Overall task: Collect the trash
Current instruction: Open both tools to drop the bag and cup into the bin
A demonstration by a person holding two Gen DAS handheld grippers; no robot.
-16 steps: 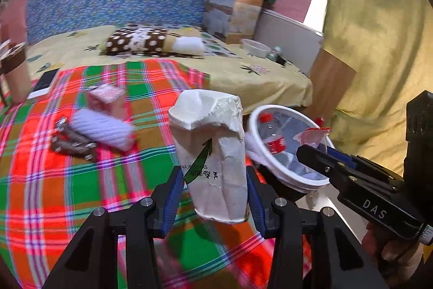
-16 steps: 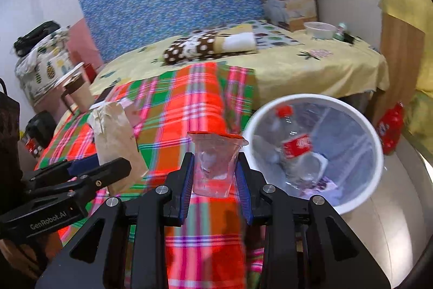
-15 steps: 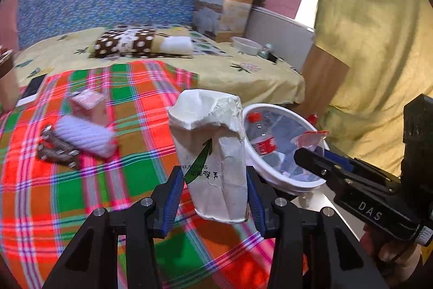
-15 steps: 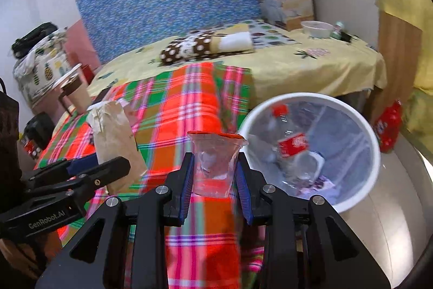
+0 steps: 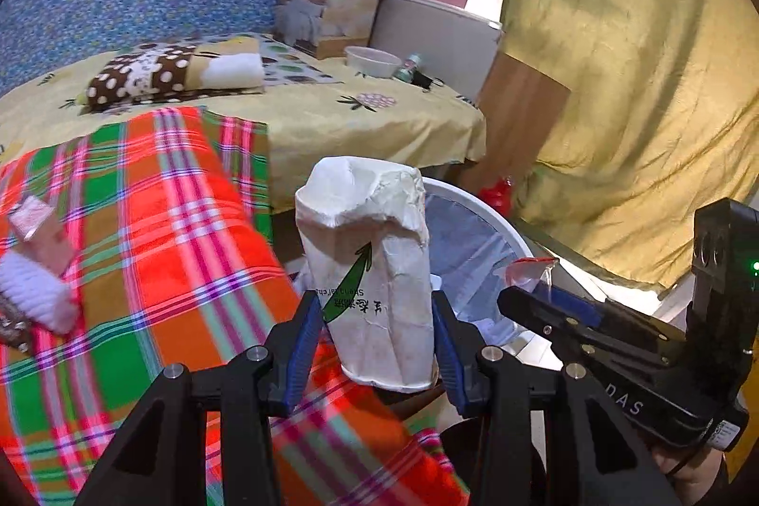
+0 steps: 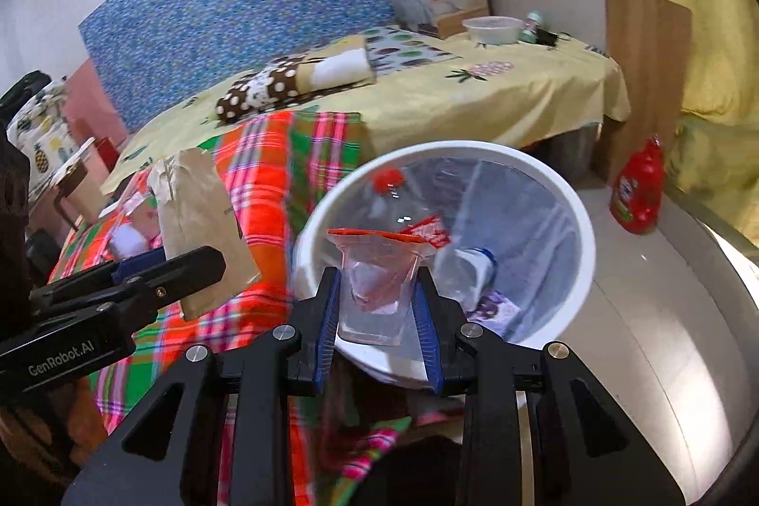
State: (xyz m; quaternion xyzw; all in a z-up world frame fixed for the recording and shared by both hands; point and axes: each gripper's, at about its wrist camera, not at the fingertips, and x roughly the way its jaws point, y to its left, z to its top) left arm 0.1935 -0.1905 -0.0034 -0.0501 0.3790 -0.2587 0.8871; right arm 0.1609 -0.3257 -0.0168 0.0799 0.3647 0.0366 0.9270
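I hold my left gripper (image 5: pixel 372 337) clamped level, and my right gripper (image 6: pixel 377 318) clamped tight beside it.

Home bedroom, bed (image 5: pixel 332 117), pillow (image 5: pixel 156 74), plaid blanket (image 5: pixel 156 231)

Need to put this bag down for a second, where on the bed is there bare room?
Free: the yellow sheet between the plaid blanket and the white bowl, and the blanket's near half. Crowded: the blanket's left edge, with a pink box and white roll.
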